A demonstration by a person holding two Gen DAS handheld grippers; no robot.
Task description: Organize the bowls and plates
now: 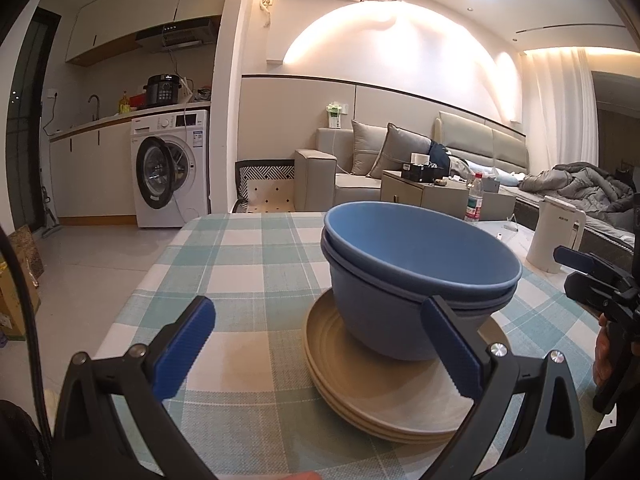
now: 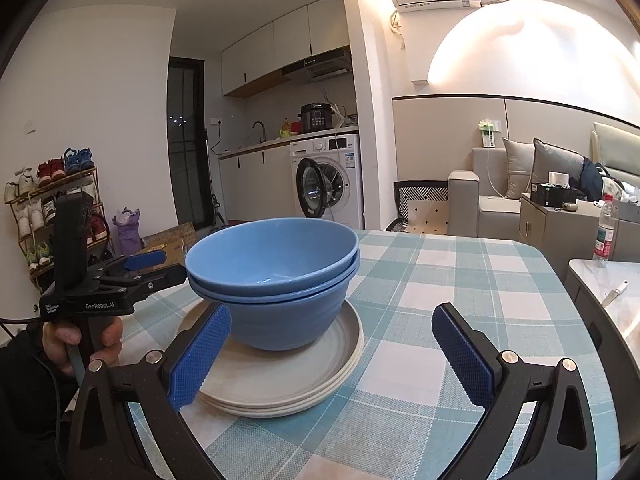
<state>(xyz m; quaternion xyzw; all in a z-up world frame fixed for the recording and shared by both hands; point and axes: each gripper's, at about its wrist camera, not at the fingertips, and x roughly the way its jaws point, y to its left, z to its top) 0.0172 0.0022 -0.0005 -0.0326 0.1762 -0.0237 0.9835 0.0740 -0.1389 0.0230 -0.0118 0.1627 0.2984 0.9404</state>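
I'm holding my left gripper (image 1: pixel 320 354) wide open with nothing in it, low over the checked worktop (image 1: pixel 248 264). My right gripper (image 2: pixel 330 356) is gaping just as wide and is also empty.

The bowls (image 1: pixel 416 276), two blue ones nested, are sitting on the plates (image 1: pixel 384 400), a beige stack of what looks like three. Everything is already in one pile, so I'm judging the sorting close to done, or the whole pile is due for a move.

From my left gripper the pile is lying ahead and off to the right. My right finger (image 1: pixel 452 348) is overlapping the lower bowl's wall in this view, but I can't tell if it's touching. My left finger (image 1: pixel 184 348) is well clear over bare cloth.

From my right gripper the bowls (image 2: pixel 276 276) are ahead and to the left, with the plates (image 2: pixel 280 380) under them. Its left finger (image 2: pixel 200 360) is crossing the plate rim in the picture. My left gripper (image 2: pixel 160 268) is showing in that view just beside the bowls' far rim.

So the pile is sitting between my two grippers, both near. The pile is round, no long axis. Neither gripper is centred on it, so I'm guessing a rim pinch needs a shift inward first.

A kettle (image 1: pixel 556 236) is standing beyond my left gripper, to the right.
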